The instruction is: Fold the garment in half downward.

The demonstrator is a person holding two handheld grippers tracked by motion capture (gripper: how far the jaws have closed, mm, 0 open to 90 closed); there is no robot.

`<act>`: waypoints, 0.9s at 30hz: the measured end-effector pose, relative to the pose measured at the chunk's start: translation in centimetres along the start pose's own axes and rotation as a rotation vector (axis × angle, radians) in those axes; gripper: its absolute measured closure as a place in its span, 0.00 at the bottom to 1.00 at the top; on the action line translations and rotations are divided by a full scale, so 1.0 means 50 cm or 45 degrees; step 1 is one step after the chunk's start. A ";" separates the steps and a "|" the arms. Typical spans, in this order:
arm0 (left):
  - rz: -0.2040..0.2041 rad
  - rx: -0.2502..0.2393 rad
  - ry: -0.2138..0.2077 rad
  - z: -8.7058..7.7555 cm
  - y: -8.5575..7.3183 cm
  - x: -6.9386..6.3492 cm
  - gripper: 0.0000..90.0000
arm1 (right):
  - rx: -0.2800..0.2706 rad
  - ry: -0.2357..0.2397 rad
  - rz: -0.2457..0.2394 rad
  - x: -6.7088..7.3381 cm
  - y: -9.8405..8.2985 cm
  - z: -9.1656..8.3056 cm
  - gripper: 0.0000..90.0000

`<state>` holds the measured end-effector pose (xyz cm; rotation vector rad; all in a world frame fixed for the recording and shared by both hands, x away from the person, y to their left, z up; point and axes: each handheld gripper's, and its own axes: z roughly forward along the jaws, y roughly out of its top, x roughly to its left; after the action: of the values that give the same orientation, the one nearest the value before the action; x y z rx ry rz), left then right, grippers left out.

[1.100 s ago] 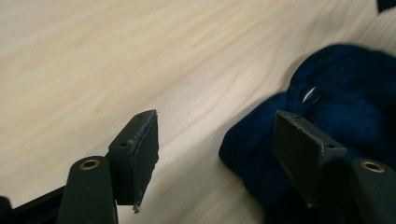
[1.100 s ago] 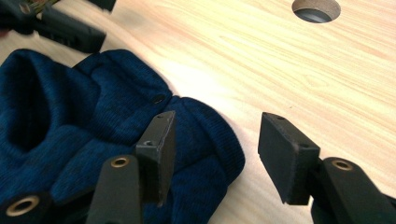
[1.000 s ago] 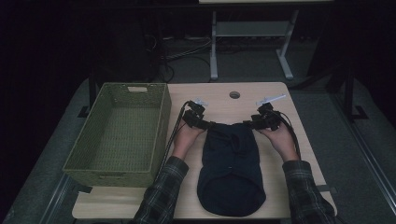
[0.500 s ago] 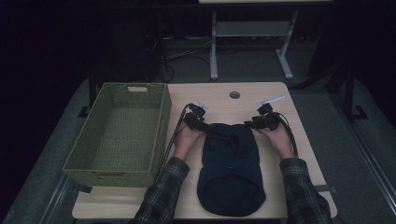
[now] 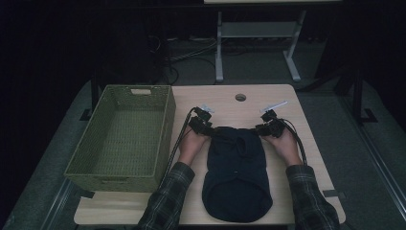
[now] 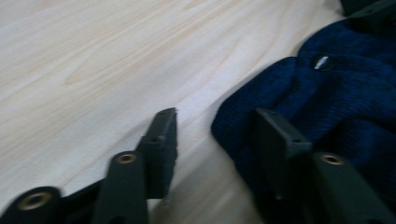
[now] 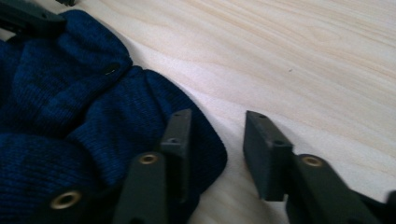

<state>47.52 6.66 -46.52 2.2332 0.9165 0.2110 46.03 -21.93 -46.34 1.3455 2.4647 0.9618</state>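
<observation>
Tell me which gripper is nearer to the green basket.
Left. The left gripper sits at the dark blue garment's far left corner, just beside the green basket. The right gripper is at the garment's far right corner, farther away.

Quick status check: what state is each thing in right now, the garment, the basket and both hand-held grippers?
Dark blue knitted garment: flat on the table, far corners bunched.
Green woven basket: upright, empty.
Left hand-held gripper: jaws astride one garment corner, just closing, still gapped.
Right hand-held gripper: astride the other corner, closing, gapped.

Left gripper closing, jaws parted, right gripper likewise
</observation>
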 end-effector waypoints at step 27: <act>-0.033 -0.091 0.060 -0.057 0.031 -0.010 0.93 | -0.100 -0.086 -0.055 0.025 0.058 -0.038 0.98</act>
<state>46.88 7.11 -43.35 2.1574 0.9481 0.2812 46.53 -20.68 -42.90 1.2737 2.3708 0.9764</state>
